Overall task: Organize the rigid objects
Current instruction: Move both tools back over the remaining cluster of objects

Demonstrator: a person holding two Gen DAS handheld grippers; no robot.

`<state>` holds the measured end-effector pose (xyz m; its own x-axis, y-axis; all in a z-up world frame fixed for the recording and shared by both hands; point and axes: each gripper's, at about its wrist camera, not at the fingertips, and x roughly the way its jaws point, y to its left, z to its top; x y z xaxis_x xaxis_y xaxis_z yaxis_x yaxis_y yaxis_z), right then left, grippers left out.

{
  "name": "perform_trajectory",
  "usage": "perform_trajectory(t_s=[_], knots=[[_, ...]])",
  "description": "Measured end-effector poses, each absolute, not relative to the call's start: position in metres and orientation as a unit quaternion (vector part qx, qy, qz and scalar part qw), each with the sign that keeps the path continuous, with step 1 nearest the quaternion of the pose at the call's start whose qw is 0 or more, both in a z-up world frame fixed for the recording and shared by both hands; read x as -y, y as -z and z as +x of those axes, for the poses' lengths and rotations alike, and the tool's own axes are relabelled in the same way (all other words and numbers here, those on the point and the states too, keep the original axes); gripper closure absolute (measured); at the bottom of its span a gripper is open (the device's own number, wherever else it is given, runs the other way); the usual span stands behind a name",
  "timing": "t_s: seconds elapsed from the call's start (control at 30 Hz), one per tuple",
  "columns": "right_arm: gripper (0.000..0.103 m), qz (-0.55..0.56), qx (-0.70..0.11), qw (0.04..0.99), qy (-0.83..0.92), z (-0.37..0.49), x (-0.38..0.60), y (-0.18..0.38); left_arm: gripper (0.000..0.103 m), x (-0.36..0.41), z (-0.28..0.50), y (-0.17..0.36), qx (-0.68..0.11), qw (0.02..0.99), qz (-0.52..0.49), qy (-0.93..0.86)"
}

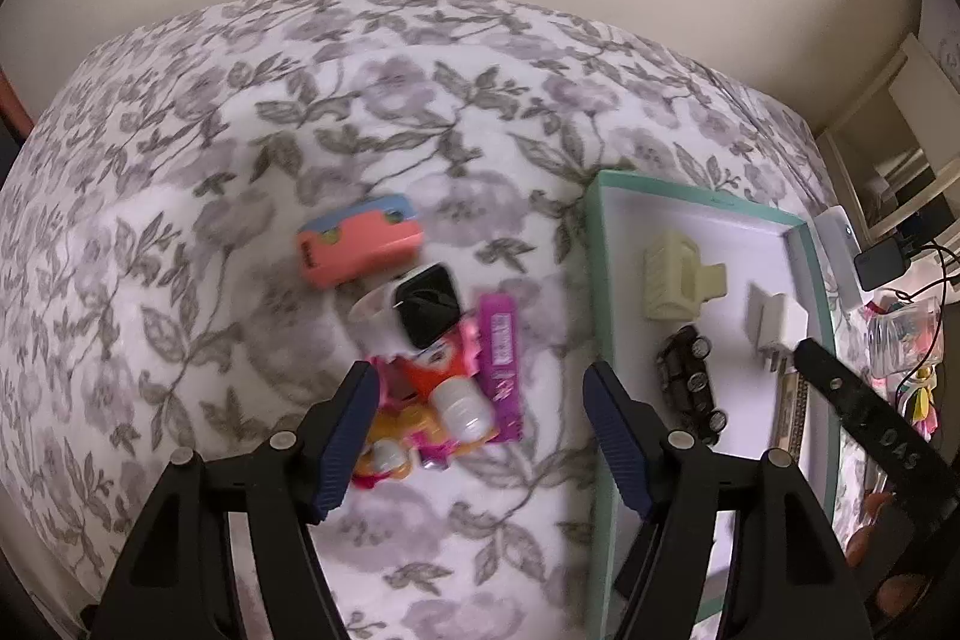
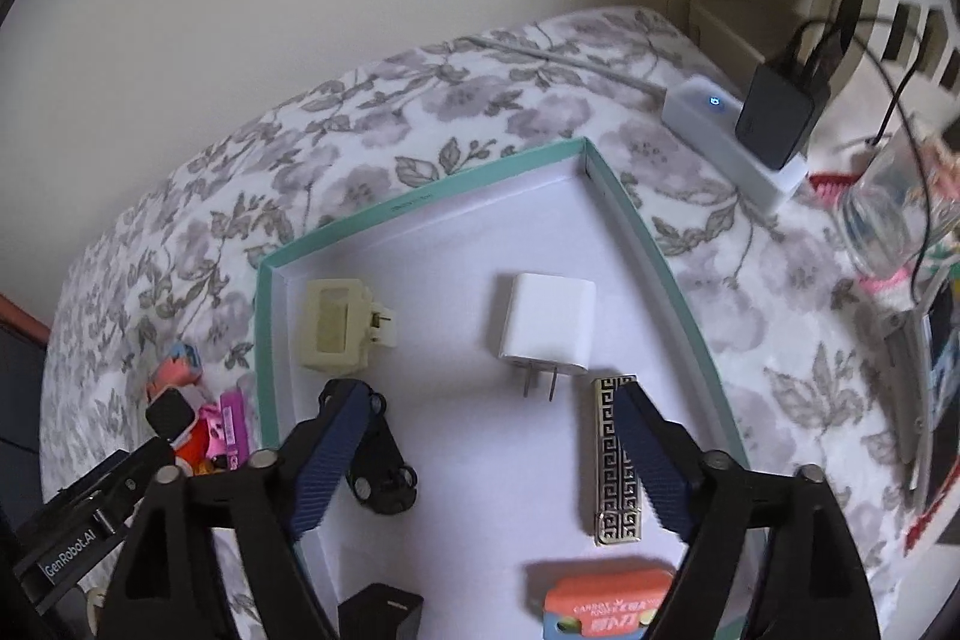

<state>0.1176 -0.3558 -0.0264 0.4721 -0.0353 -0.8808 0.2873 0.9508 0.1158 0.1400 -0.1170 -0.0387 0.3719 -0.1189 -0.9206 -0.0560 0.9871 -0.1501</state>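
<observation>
Clearly both claws hang spread and empty: the left gripper [image 1: 480, 388] over the toy pile [image 1: 444, 388] on the bedspread [image 1: 180, 160], the right gripper [image 2: 492, 430] over the teal tray [image 2: 660, 244]. The smartwatch [image 1: 427, 303] looks light, stiff, slippery; I'd pinch its 2 flat sides.

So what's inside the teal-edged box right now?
In the box: a cream hair clip, white charger plug, black toy car, patterned gold case, orange pack and a black item, cut off by the frame.
</observation>
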Motion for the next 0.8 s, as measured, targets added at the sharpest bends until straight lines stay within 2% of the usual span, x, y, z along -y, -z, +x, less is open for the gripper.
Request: perform_trajectory(t_s=[0.03, 0.07, 0.1, 0.3, 0.8], knots=[[0.001, 0.12, -0.501, 0.852, 0.096, 0.115, 0.355, 0.024, 0.023, 0.112, 0.136, 0.04, -0.559, 0.825, -0.081, 0.016], [0.0, 0.118, -0.498, 0.854, 0.097, 0.113, 0.354, 0.021, 0.011, 0.109, 0.135, 0.04, -0.557, 0.826, -0.083, 0.015], [0.0, 0.114, -0.496, 0.855, 0.098, 0.111, 0.354, 0.019, 0.01, 0.106, 0.132, 0.04, -0.554, 0.828, -0.087, 0.012], [0.0, 0.116, -0.479, 0.864, 0.107, 0.097, 0.356, 0.007, 0.01, 0.091, 0.119, 0.037, -0.542, 0.834, -0.103, 0.003], [0.0, 0.139, -0.451, 0.879, 0.063, 0.086, 0.341, -0.014, 0.009, 0.086, 0.107, 0.014, -0.514, 0.855, -0.07, -0.01]])
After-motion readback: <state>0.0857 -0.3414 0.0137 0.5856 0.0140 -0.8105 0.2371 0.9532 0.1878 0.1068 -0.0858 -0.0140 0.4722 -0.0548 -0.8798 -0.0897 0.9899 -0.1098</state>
